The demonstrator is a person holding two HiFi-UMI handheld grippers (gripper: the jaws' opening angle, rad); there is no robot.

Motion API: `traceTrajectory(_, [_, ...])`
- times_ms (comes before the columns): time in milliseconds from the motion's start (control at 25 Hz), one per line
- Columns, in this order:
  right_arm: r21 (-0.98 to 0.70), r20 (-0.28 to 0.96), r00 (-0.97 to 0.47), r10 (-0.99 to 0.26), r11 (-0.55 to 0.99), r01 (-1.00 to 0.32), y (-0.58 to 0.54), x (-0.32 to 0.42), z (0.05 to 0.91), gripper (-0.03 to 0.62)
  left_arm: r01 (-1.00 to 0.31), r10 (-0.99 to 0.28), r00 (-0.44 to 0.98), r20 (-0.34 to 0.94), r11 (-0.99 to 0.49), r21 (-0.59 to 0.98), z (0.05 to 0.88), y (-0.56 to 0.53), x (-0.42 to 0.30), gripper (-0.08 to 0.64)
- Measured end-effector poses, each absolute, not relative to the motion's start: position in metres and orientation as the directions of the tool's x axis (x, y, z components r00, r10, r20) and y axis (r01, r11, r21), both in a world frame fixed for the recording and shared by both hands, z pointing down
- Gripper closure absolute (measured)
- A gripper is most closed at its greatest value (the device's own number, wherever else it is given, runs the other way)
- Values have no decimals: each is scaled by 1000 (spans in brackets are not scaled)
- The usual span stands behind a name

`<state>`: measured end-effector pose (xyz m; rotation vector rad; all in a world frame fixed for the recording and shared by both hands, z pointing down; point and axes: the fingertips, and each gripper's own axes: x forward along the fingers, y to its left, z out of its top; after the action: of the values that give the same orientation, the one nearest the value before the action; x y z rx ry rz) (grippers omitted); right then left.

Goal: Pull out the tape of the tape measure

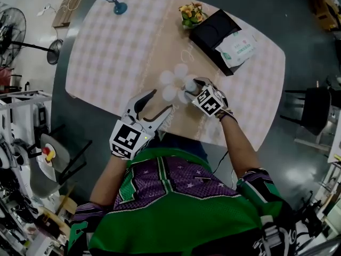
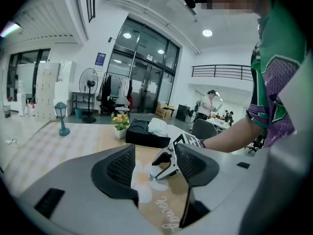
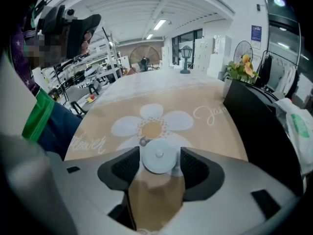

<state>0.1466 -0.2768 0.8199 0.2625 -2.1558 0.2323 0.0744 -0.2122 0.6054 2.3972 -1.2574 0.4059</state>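
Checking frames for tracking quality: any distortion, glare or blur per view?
Head view: dim, dark corners. Left gripper view: fisheye bending, round ceiling lamps blown out. Right gripper view: fisheye too, round white tape measure sharp in right gripper, foreground soft.

Round pale tape measure (image 3: 159,160), clamped between jaws of right gripper (image 3: 159,154), small tab at its edge

The table under its pale checked cloth (image 1: 106,52) is viewed steeply from above in the head view. Both gripper views are set low near its near edge: the left faces far-right, the right gripper (image 2: 155,173) included; the right faces far-left, close behind the round white tape measure (image 3: 159,155). The white daisy print (image 1: 169,92) and the black rectangular box (image 1: 210,31) are shared by all three.
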Motion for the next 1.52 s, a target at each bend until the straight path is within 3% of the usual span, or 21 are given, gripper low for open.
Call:
traceTrajectory(520, [-63, 842, -522, -135, 937, -343, -282, 150, 818, 373, -815, -694, 578, 430, -519, 257, 588, -211, 55, 291])
traceTrajectory(840, [-39, 831, -510, -222, 892, -451, -283, 153, 794, 373, -789, -687, 612, 392, -566, 241, 571, -217, 38, 291])
traceTrajectory(1240, [69, 783, -495, -378, 843, -534, -309, 138, 714, 373, -715, -662, 699, 269, -648, 262, 525, -236, 27, 291])
traceTrajectory(1520, [166, 681, -502, -533, 780, -604, -331, 116, 622, 373, -680, -657, 733, 179, -691, 248, 484, -258, 7, 291])
